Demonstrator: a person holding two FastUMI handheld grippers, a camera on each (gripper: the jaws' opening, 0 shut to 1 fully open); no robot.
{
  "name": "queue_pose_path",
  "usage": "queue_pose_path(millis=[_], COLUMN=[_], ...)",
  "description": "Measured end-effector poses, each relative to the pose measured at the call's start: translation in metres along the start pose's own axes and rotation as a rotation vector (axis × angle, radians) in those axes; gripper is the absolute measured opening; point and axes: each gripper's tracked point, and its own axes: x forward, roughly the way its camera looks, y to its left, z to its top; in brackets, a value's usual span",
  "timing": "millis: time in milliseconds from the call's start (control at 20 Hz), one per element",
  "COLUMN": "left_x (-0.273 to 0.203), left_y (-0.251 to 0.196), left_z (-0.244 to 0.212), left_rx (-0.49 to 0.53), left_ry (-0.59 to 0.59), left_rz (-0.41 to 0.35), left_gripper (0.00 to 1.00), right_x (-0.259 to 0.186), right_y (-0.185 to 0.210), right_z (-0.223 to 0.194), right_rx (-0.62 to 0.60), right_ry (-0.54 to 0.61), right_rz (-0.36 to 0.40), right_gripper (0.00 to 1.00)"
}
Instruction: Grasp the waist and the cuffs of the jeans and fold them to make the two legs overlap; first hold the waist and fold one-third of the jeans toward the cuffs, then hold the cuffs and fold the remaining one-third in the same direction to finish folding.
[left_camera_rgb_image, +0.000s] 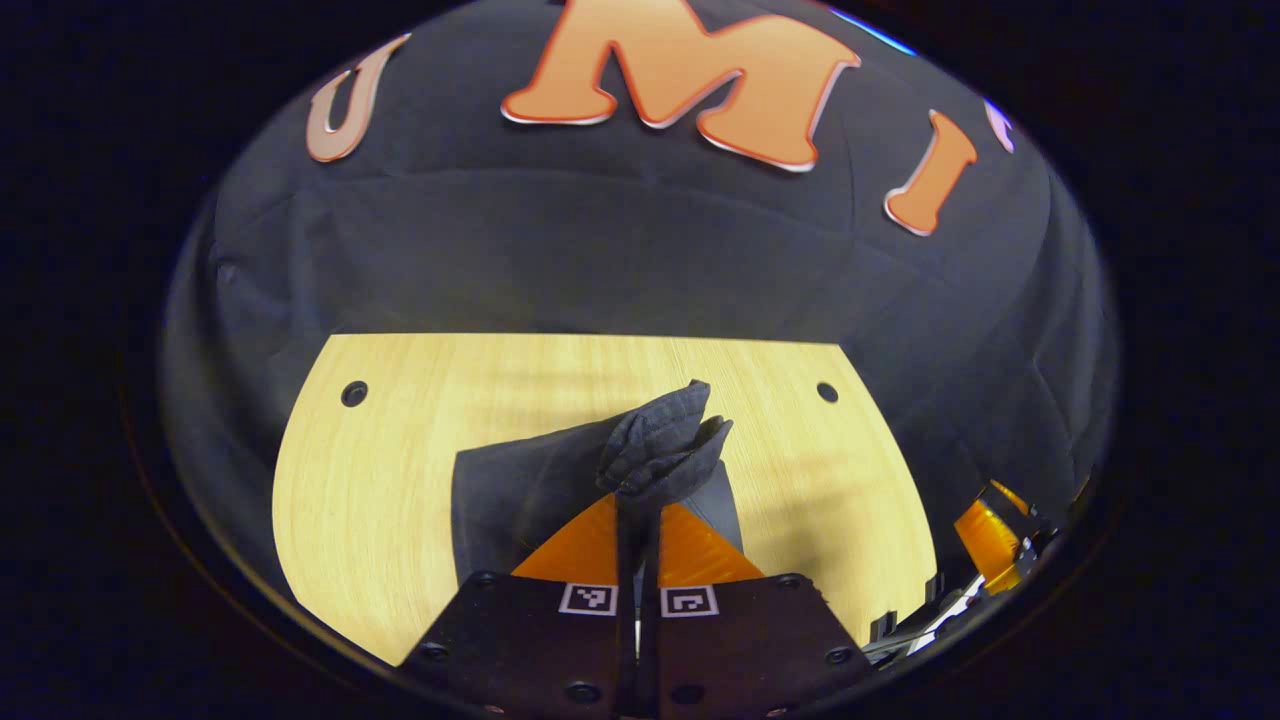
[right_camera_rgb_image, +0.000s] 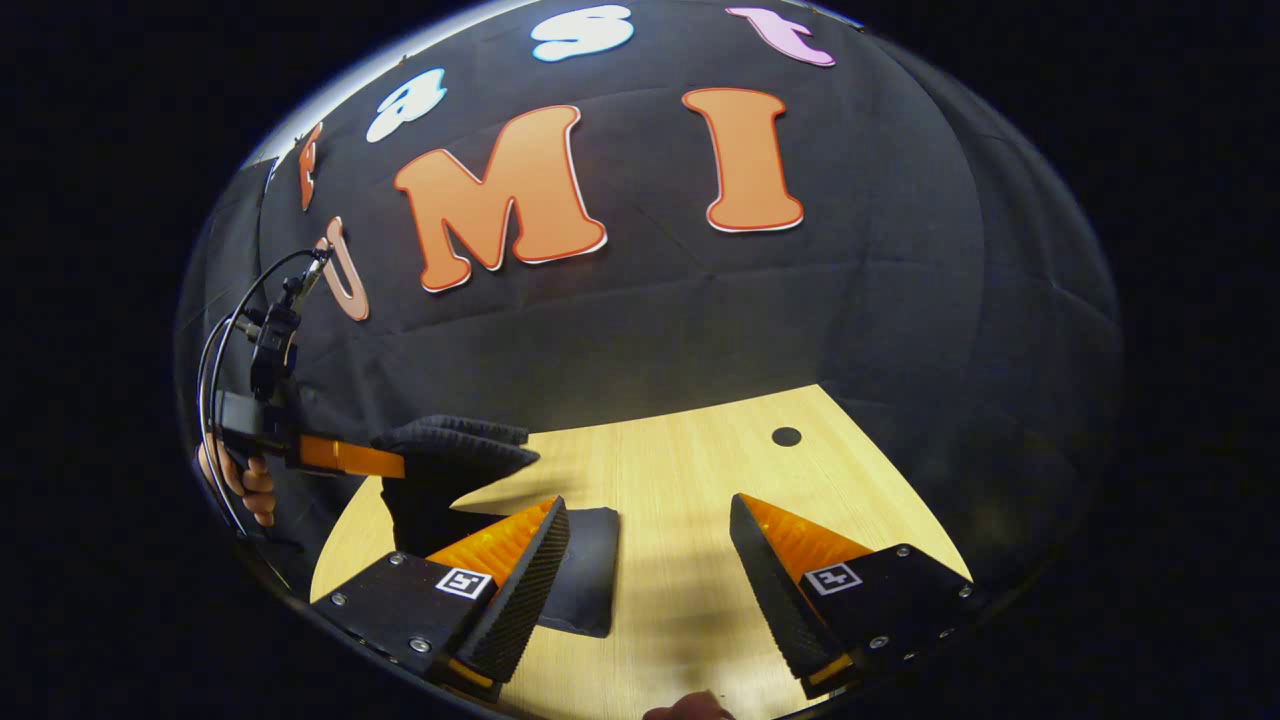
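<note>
Item: jeans (left_camera_rgb_image: 560, 480), dark denim. Location: on the wooden table (left_camera_rgb_image: 400, 450), directly ahead of the left gripper (left_camera_rgb_image: 640, 500). One bunched end is lifted clear of the table and projects forward from that gripper's fingertips; the rest lies flat below and to the left of its fingers. Whether the lifted end is waist or cuffs cannot be told.

Left gripper: fingers drawn together, clamped on the bunched denim. In the right gripper view it shows far off at the left (right_camera_rgb_image: 400, 462), with a hand (right_camera_rgb_image: 240, 480) behind it and the jeans (right_camera_rgb_image: 450, 470) draping down from it.

Right gripper (right_camera_rgb_image: 650, 560): fingers wide apart, holding nothing, above bare table. A folded edge of the denim lies just beside and partly under its left finger.

Stage, by judgement: a fold is under way, carried by one gripper alone.

Risks:
- The pinch takes only a small bunch; thick layers could slip out mid-carry and the fold would collapse.
- With one end unsupported by the right gripper, the lifted edge could land skewed, leaving the legs misaligned.
- Dragging could shift the flat portion along the table.
</note>
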Motion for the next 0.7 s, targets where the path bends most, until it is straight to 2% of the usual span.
queue_pose_path(millis=[350,450,500,550,600,650,700], left_x=[0.019,0.017,0.011,-0.002,-0.010,-0.024,-0.033], left_y=[-0.043,-0.060,-0.074,-0.089,-0.104,-0.110,-0.103], left_z=[-0.044,-0.059,-0.065,-0.065,-0.063,-0.053,-0.039], left_rx=[0.156,0.197,0.189,0.168,0.146,0.143,0.152], left_ry=[0.099,0.131,0.134,0.119,0.091,0.048,-0.008], left_rz=[0.046,0.008,-0.042,-0.117,-0.188,-0.217,-0.202], left_gripper=[0.02,0.05,0.17,0.22,0.37,0.53,0.69], right_x=[-0.004,-0.004,-0.004,-0.005,-0.005,-0.006,-0.007], right_y=[-0.008,-0.003,-0.001,0.003,0.006,0.010,0.014], right_z=[0.004,0.005,0.006,0.009,0.011,0.014,0.017], right_rx=[0.001,-0.007,-0.012,-0.016,-0.021,-0.030,-0.042], right_ry=[-0.008,-0.010,-0.013,-0.019,-0.025,-0.035,-0.047], right_rz=[0.014,0.028,0.033,0.042,0.044,0.051,0.051], right_gripper=[0.98,0.98,0.98,0.98,0.98,0.98,0.98])
